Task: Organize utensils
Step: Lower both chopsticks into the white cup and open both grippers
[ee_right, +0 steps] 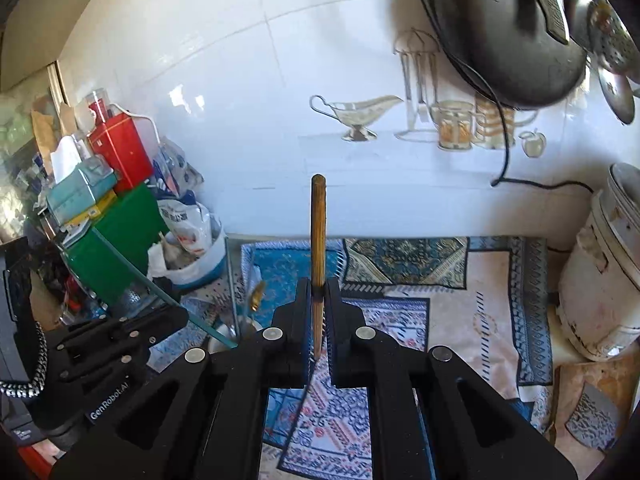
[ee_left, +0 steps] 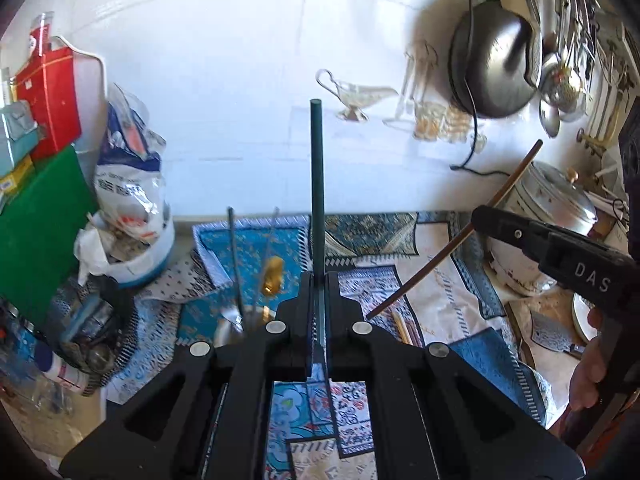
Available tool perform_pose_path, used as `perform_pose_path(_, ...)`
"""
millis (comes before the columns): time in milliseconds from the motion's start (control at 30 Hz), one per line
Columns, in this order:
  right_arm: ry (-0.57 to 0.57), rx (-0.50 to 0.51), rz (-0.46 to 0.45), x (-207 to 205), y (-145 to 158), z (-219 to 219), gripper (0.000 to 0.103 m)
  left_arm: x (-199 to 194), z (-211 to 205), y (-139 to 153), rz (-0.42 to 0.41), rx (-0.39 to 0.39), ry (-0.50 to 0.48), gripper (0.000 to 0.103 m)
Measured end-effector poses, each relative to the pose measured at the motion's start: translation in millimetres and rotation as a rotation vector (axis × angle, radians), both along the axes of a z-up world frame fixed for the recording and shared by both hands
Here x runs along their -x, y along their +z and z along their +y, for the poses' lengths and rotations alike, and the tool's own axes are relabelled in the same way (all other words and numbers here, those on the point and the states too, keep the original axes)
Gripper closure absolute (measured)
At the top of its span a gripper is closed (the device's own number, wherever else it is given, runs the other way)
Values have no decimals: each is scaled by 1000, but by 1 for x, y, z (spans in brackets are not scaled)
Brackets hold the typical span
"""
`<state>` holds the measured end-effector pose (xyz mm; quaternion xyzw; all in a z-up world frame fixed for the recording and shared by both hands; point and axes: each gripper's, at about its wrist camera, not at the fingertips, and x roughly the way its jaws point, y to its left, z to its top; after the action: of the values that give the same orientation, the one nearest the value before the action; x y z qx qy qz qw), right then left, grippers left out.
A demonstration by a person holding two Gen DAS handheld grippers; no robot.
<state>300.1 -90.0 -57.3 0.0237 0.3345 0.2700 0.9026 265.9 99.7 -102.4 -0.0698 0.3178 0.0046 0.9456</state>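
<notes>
My left gripper is shut on a dark green chopstick that stands straight up from the jaws. My right gripper is shut on a brown wooden chopstick, also pointing forward. In the left wrist view the right gripper shows at the right, its brown chopstick slanting down to the left. In the right wrist view the left gripper shows at lower left with the green chopstick slanting. A metal utensil cup left of my left gripper holds thin sticks and a gold spoon.
A patterned cloth covers the counter. Bags, boxes and a green board crowd the left. A white rice cooker stands at the right. A black pan and utensils hang on the tiled wall. More wooden chopsticks lie on the cloth.
</notes>
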Motion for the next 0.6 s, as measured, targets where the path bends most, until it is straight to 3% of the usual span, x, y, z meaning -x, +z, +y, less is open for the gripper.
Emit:
perform_pose_path(300,66,-22,13,-4,-2,52,97,0,50,10,-27,4,48,100)
perform_pose_path(600,120,52,118,-8,-38,92,97,-15,70,-29,80,5,27,100)
